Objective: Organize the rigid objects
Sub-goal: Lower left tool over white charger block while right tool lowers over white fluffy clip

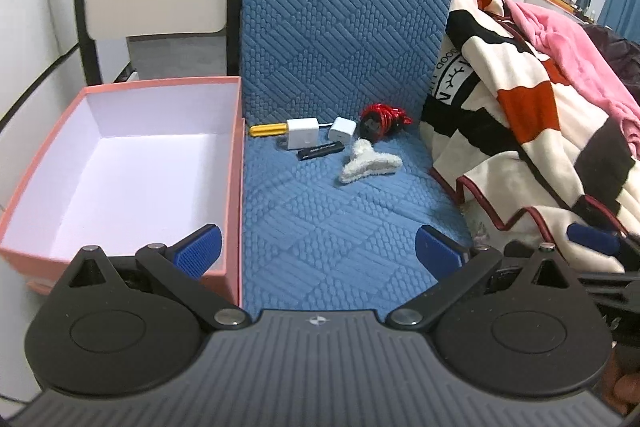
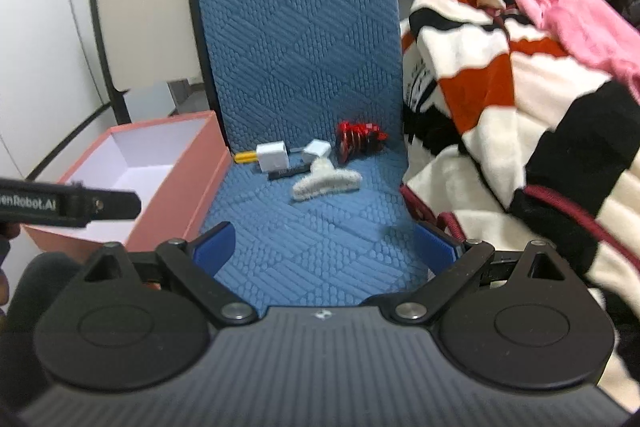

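A blue quilted mat [image 1: 340, 211] fills the middle of both views. A striped blanket [image 1: 532, 131] is piled on the right side. A pink box [image 1: 232, 163] sits at the left, open and with nothing in it. The small things wait in a row at the middle of the frame: a fluffy white hair clip [image 1: 370, 161], a red coil [image 1: 380, 121], two white chargers [image 1: 302, 133], a black stick [image 1: 320, 150] and a yellow-handled tool [image 1: 267, 129]. The left tongs [image 1: 318, 251] and right tongs [image 2: 324, 245] are both wide, holding nothing. I think the hair clip is best first: it is nearest. Come down straight and squeeze its middle.
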### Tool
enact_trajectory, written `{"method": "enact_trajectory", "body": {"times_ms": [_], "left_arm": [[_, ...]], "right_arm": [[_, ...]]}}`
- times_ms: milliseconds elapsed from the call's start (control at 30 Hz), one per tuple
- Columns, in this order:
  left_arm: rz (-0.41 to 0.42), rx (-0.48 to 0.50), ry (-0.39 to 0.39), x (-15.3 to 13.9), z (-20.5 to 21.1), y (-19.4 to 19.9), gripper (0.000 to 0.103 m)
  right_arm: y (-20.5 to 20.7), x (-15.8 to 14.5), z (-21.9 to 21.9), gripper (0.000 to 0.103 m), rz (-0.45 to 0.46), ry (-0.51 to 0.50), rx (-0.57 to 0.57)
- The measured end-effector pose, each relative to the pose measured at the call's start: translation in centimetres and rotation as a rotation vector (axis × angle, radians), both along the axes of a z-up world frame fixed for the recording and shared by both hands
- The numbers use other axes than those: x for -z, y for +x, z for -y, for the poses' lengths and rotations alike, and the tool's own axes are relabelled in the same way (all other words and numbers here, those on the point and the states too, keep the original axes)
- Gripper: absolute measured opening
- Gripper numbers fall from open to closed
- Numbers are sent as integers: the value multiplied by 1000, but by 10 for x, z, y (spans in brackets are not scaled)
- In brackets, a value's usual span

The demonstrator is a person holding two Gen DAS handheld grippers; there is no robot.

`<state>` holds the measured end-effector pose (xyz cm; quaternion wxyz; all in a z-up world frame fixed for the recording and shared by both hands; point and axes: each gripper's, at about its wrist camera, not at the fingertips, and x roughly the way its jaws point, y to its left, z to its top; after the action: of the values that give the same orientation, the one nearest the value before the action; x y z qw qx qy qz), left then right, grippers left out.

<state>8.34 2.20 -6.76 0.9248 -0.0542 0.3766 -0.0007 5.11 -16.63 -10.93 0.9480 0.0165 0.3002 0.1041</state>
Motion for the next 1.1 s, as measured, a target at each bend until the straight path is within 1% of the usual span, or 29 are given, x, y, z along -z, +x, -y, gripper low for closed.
{"method": "enact_trajectory", "body": {"times_ms": [100,233,400,467,533,633,867,933,1067,1100], "left_arm": [[3,19,3,12,4,19,103],[-8,63,-14,29,9,40,103],[-21,65,-33,51,9,67,103],[-27,68,-32,58,9,80,103],[-28,70,-27,65,9,92,103],[-22,68,-11,70,8,111,103],[-31,46,-11,78,-2,147,103],[-27,51,-11,79,-2,156,103],[-28,62,13,84,3,176,103],[-29,67,12,86,5,179,103]], "right_arm": [[9,8,-3,97,3,6,-5],[19,16,-3,97,10,14,0],[35,28,0,97,-4,26,27],[41,29,-2,97,6,29,33],[46,29,-4,97,21,9,61],[56,32,-8,97,18,2,53],[81,38,-18,97,6,1,35],[90,40,-20,97,8,8,27],[106,42,-28,96,20,-9,11],[108,42,-29,93,30,-6,2]]}}
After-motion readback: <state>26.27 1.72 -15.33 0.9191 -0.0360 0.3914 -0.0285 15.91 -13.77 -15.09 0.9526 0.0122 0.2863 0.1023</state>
